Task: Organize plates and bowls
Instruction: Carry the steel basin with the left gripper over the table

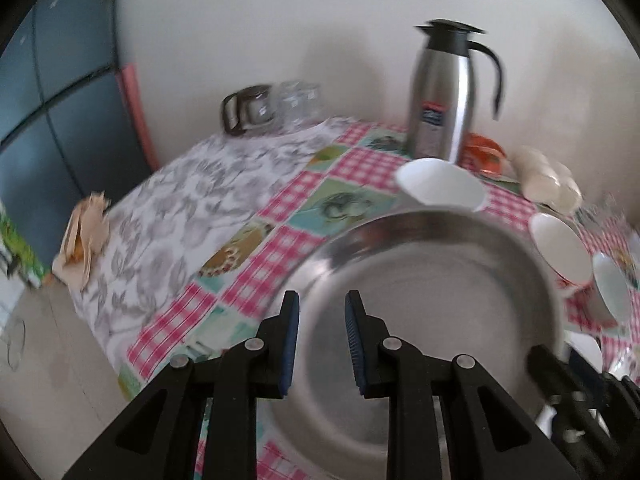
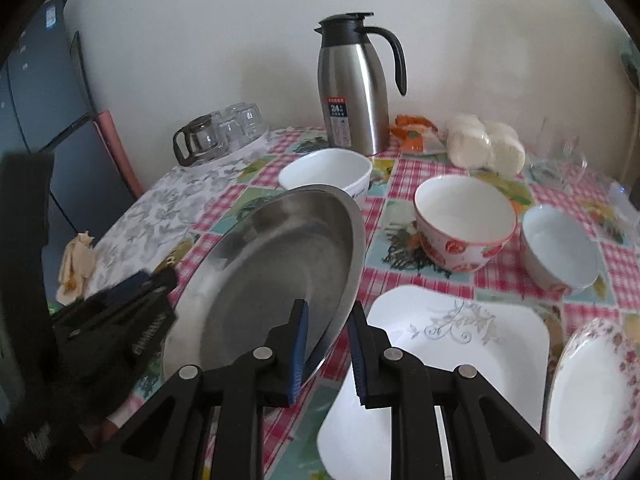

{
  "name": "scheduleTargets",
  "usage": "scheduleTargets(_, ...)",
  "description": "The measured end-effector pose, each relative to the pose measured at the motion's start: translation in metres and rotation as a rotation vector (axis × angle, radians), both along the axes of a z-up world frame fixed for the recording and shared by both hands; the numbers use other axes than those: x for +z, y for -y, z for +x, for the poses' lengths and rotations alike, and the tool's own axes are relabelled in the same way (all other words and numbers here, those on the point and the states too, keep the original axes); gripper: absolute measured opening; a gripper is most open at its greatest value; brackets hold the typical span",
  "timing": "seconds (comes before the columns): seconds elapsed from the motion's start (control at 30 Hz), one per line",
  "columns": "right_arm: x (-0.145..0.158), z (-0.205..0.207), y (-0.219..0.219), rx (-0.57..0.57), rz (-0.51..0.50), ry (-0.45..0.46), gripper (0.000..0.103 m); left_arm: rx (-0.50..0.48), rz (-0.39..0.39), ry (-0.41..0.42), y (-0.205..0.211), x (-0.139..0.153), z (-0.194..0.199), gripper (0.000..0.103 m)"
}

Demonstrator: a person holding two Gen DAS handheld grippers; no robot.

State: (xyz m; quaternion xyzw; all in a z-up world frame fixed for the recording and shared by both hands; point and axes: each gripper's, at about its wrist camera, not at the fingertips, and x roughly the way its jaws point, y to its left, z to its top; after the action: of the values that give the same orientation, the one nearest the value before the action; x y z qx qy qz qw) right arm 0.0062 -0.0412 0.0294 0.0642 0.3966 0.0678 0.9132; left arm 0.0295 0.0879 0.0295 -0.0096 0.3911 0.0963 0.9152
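plain pale wall [image 2: 240, 20], dark cabinet [image 1: 60, 120] beside table [image 2: 400, 168]

From my right wrist view, the steel plate [image 2: 276, 264] sits tilted at the left, its near rim between the right gripper [image 2: 326, 344] fingers. The square plate [image 2: 460, 360] lies flat just right of it, the flowered plate [image 2: 596, 396] further right. Behind stand three bowls: the square bowl [image 2: 328, 172], the flowered bowl [image 2: 466, 222], the small bowl [image 2: 560, 244]. The flask [image 2: 352, 88] stands behind those, by the wall.
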Motion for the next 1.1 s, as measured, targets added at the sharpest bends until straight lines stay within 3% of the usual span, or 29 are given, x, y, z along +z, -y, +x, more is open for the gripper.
scheduleTargets(0.07, -0.004, -0.002, 0.006, -0.02, -0.019, -0.009, 0.021, -0.003, -0.037, -0.023, 0.001, -0.003, 0.002, 0.025)
scheduleTargets(0.23, -0.008, -0.001, 0.028, -0.053, 0.064, -0.041, 0.021, 0.105, -0.122, -0.081, -0.031, -0.014, 0.008, 0.027)
scheduleTargets(0.27, -0.008, 0.0, 0.031, -0.059, 0.078, -0.041, 0.021, 0.141, -0.155, -0.102, -0.042, -0.021, 0.008, 0.032)
scheduleTargets(0.37, -0.011, 0.004, 0.031, -0.06, 0.128, -0.055, 0.024, 0.237, -0.191, -0.13, -0.067, -0.034, 0.01, 0.058)
scheduleTargets(0.4, -0.013, 0.006, 0.029, -0.063, 0.132, -0.06, 0.024, 0.261, -0.194, -0.136, -0.073, -0.036, 0.011, 0.059)
scheduleTargets(0.57, -0.03, 0.018, 0.028, -0.097, 0.163, -0.11, 0.024, 0.324, -0.2, -0.211, -0.098, -0.061, 0.016, 0.059)
scheduleTargets(0.63, -0.035, 0.021, 0.026, -0.101, 0.171, -0.119, 0.024, 0.33, -0.237, -0.23, -0.106, -0.07, 0.017, 0.058)
scheduleTargets(0.73, -0.043, 0.027, 0.02, -0.098, 0.163, -0.137, 0.024, 0.322, -0.288, -0.235, -0.114, -0.076, 0.017, 0.044)
scheduleTargets(0.8, -0.049, 0.031, 0.018, -0.107, 0.166, -0.155, 0.024, 0.316, -0.276, -0.234, -0.115, -0.076, 0.019, 0.036)
scheduleTargets(0.93, -0.057, 0.035, 0.013, -0.1, 0.171, -0.167, 0.025, 0.324, -0.323, -0.231, -0.124, -0.079, 0.02, 0.035)
scheduleTargets(1.1, -0.069, 0.042, -0.002, -0.071, 0.163, -0.208, 0.025, 0.301, -0.298, -0.234, -0.12, -0.079, 0.023, 0.035)
